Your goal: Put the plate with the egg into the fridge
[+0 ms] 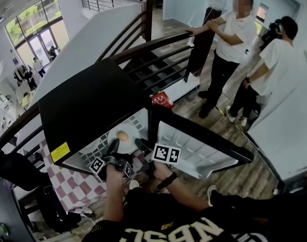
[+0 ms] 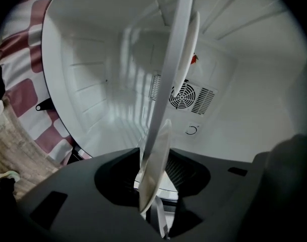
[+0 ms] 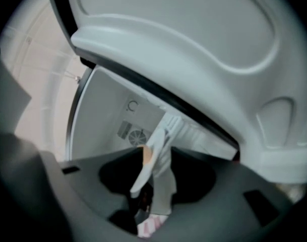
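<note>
Nearest, the person's arms [image 1: 113, 195] reach forward side by side. The left gripper [image 1: 113, 146] is at 7 o'clock of the plate [image 1: 124, 137] and the right gripper [image 1: 141, 145] is at 5 o'clock. With one on each side, the plate cannot tip and the egg [image 1: 122, 135] cannot roll off. Each gripper looks turned on its side, so one jaw goes over the rim and one goes under it. In both gripper views the rim is between the jaws, but there is a dark gap beside it. I think both sets of jaws are loose and squeeze nothing. The plate lies just inside the fridge [image 1: 87, 105], near the front, with the egg in its middle. It rests on a shelf or on the fridge floor; I cannot tell which. So the plate looks put down. What is left is to pull both grippers straight back and shut the door [image 1: 193, 147], which hangs open at 3 o'clock. Deep inside, a round fan [image 2: 182, 96] sits on the back wall. A checked cloth [image 1: 72, 183] lies under the fridge at 7 o'clock. Far off at 1 o'clock, past the stairs [image 1: 153, 67], two people [image 1: 229, 39] stand.
</note>
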